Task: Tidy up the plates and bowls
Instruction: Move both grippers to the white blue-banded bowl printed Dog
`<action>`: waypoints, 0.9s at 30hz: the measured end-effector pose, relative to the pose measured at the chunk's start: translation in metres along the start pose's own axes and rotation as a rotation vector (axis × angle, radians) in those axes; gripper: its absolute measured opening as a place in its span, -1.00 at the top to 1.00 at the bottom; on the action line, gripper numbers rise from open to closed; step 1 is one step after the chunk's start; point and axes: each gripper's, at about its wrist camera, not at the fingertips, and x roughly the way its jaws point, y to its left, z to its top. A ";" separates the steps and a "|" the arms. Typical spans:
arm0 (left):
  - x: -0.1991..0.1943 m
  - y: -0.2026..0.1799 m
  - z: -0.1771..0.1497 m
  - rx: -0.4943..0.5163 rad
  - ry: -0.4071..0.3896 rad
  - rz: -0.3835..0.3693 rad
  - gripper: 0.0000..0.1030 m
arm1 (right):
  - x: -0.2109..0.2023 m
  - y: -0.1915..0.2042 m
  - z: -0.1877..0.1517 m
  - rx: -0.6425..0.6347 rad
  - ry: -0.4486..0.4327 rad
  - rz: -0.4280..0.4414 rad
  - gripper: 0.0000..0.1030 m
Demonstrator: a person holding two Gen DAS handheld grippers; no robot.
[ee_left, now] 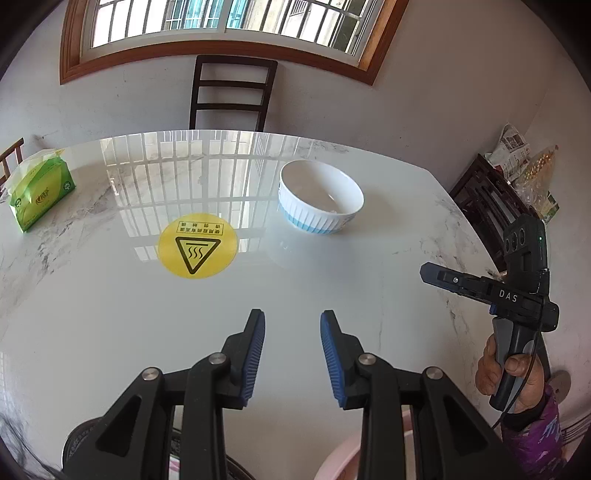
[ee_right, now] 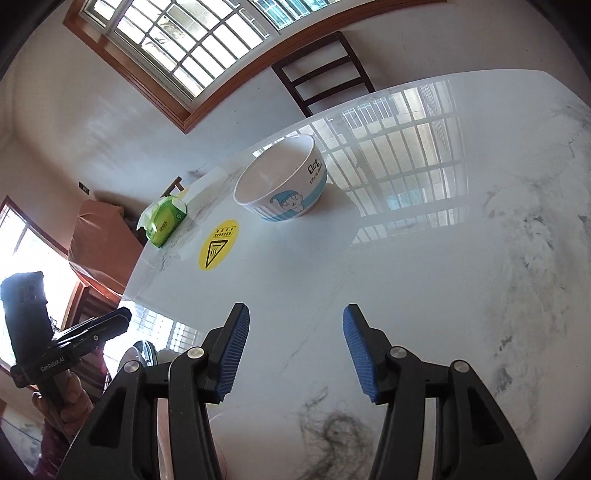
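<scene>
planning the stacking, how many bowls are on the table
1. The single white and blue bowl stands upright on the marble table, right of the yellow warning sticker. Both grippers are open and apart from it. No plates show.

A round yellow warning sticker (ee_left: 197,244) is seen on the glossy marble counter (ee_left: 110,295). A green tissue pack (ee_left: 40,192) is placed near the counter's far left edge. A dark wooden chair (ee_left: 232,94) is set behind the counter, beneath a wood-framed window (ee_left: 221,22).
</scene>
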 end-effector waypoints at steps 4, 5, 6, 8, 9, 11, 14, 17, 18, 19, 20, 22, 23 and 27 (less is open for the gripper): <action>0.028 0.009 0.026 -0.001 0.013 -0.027 0.38 | 0.009 -0.005 0.024 0.034 -0.028 0.031 -0.17; 0.035 0.013 0.032 -0.011 0.015 -0.033 0.38 | 0.011 -0.006 0.029 0.038 -0.033 0.034 -0.19; 0.041 0.016 0.038 -0.022 0.016 -0.051 0.38 | 0.014 -0.007 0.035 0.042 -0.037 0.039 -0.22; 0.055 0.022 0.051 -0.034 0.026 -0.090 0.38 | 0.020 -0.010 0.045 0.054 -0.039 0.046 -0.26; 0.060 0.024 0.058 -0.038 0.023 -0.098 0.38 | 0.022 -0.011 0.050 0.061 -0.042 0.050 -0.30; 0.068 0.024 0.068 -0.037 0.005 -0.122 0.38 | 0.029 -0.014 0.061 0.074 -0.050 0.059 -0.34; 0.077 0.021 0.083 -0.023 -0.021 -0.132 0.38 | 0.038 -0.016 0.075 0.092 -0.055 0.066 -0.35; 0.087 0.017 0.097 -0.006 -0.030 -0.146 0.38 | 0.048 -0.015 0.083 0.096 -0.048 0.067 -0.36; 0.090 0.015 0.102 0.000 -0.029 -0.143 0.38 | 0.050 -0.014 0.084 0.095 -0.049 0.066 -0.36; 0.094 0.013 0.105 0.003 -0.029 -0.142 0.38 | 0.053 -0.014 0.087 0.094 -0.048 0.066 -0.36; 0.097 0.012 0.108 0.005 -0.029 -0.143 0.38 | 0.055 -0.013 0.090 0.092 -0.045 0.060 -0.36; 0.104 0.010 0.112 0.004 -0.023 -0.137 0.38 | 0.059 -0.013 0.095 0.092 -0.047 0.058 -0.36; 0.107 0.010 0.114 0.000 -0.022 -0.139 0.38 | 0.061 -0.014 0.097 0.093 -0.048 0.062 -0.36; 0.116 0.010 0.119 -0.011 -0.015 -0.135 0.38 | 0.068 -0.018 0.100 0.096 -0.043 0.052 -0.36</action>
